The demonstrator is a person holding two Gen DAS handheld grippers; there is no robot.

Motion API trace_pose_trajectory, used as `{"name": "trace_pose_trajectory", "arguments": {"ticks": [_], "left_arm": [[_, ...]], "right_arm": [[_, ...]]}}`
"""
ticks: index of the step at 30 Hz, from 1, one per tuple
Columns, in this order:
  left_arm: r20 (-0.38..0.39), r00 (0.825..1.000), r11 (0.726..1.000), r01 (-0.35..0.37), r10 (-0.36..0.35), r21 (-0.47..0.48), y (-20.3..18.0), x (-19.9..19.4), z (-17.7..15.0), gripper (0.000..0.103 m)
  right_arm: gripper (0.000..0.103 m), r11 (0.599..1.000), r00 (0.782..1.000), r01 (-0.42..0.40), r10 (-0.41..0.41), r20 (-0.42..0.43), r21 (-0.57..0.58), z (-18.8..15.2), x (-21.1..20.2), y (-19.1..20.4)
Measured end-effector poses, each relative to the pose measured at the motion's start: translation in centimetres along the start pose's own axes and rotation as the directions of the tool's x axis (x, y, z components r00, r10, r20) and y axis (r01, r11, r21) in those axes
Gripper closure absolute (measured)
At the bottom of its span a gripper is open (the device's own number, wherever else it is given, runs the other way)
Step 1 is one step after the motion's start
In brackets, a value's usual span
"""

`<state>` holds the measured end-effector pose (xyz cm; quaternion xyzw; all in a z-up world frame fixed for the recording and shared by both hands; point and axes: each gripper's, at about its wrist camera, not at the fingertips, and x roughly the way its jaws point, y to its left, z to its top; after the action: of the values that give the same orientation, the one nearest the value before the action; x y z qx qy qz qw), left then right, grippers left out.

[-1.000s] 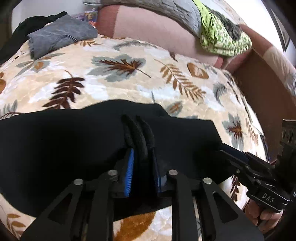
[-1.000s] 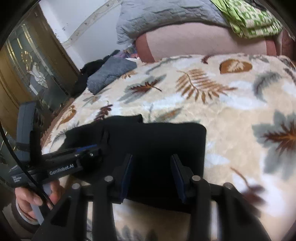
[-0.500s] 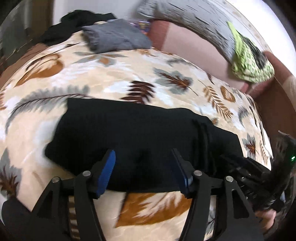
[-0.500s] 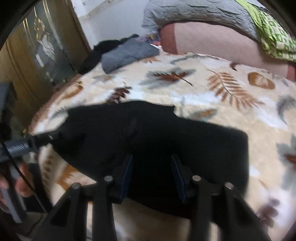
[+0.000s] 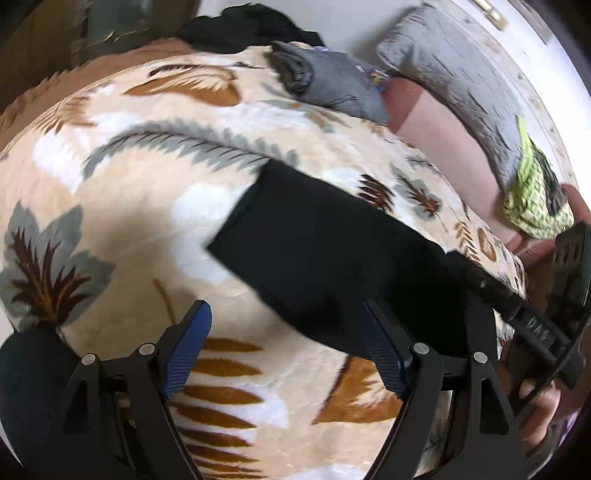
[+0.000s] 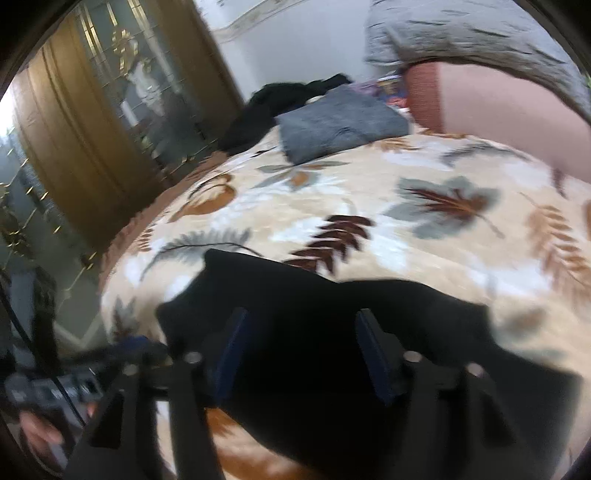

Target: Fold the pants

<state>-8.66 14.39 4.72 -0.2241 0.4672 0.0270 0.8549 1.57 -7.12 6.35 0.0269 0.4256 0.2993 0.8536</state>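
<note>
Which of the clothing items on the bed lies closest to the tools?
The black pants, folded flat on the leaf-print blanket right ahead of both tools. The grey folded garment and the black heap lie at the far edge.

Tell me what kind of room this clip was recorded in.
Most likely a bedroom: the black pants lie on a leaf-print blanket spread over a bed, with a grey quilt at its far end and a wooden cabinet alongside.
</note>
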Motion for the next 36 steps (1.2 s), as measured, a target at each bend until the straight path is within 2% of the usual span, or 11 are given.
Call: {"name": "trace_pose_trajectory", "arguments": {"ticks": [5,17,18,19,20,21,22,23,26,31,36], "left_arm": [[-0.009,1.000,0.995,0.012,-0.013,-0.099,1.7,1.0,0.2,0.021],[0.003,0.999,0.996,0.045,-0.045,-0.081,0.8,2.9,1.7,0.002],[0.010,0.999,0.996,0.045,-0.044,-0.081,0.8,3.0,1.8,0.002],[0.021,0.999,0.996,0.047,-0.045,-0.074,0.7,3.0,1.8,0.002],[0.033,0.998,0.997,0.051,-0.049,-0.062,0.6,3.0,1.7,0.007],[0.045,0.998,0.997,0.050,-0.048,-0.050,0.5,2.9,1.7,0.016],[0.050,0.998,0.998,0.044,-0.042,-0.036,0.4,2.8,1.8,0.051],[0.045,0.998,0.999,0.035,-0.034,-0.022,0.3,2.7,1.9,0.074],[0.091,0.992,0.996,0.087,-0.086,-0.005,-0.3,0.9,2.2,0.086],[0.213,0.956,0.966,0.159,-0.202,0.203,-6.0,-4.6,1.8,0.090],[0.159,0.914,0.857,0.273,-0.373,0.438,-14.4,-6.4,-0.1,0.090]], "right_arm": [[0.034,0.992,0.998,-0.028,0.021,-0.061,-0.121,2.3,3.7,2.8],[0.028,0.964,0.964,-0.148,0.091,-0.248,-0.220,6.2,12.7,5.3],[0.030,0.962,0.958,-0.163,0.101,-0.268,-0.219,6.1,13.5,5.5],[0.050,0.959,0.954,-0.174,0.107,-0.281,-0.225,5.8,14.2,5.8],[0.067,0.954,0.953,-0.176,0.104,-0.285,-0.241,5.5,14.4,6.2],[0.074,0.952,0.956,-0.176,0.105,-0.275,-0.250,5.3,14.3,6.4],[0.083,0.951,0.961,-0.172,0.103,-0.258,-0.258,5.2,13.7,6.7],[0.086,0.950,0.964,-0.173,0.110,-0.240,-0.258,5.3,12.8,6.8],[0.090,0.955,0.978,-0.186,0.156,-0.141,-0.232,5.9,8.6,6.2],[0.092,0.970,0.980,-0.163,0.180,0.080,-0.182,6.0,-1.7,3.1],[0.094,0.995,0.969,-0.072,0.086,0.230,-0.066,3.1,-9.8,-2.7]]}}
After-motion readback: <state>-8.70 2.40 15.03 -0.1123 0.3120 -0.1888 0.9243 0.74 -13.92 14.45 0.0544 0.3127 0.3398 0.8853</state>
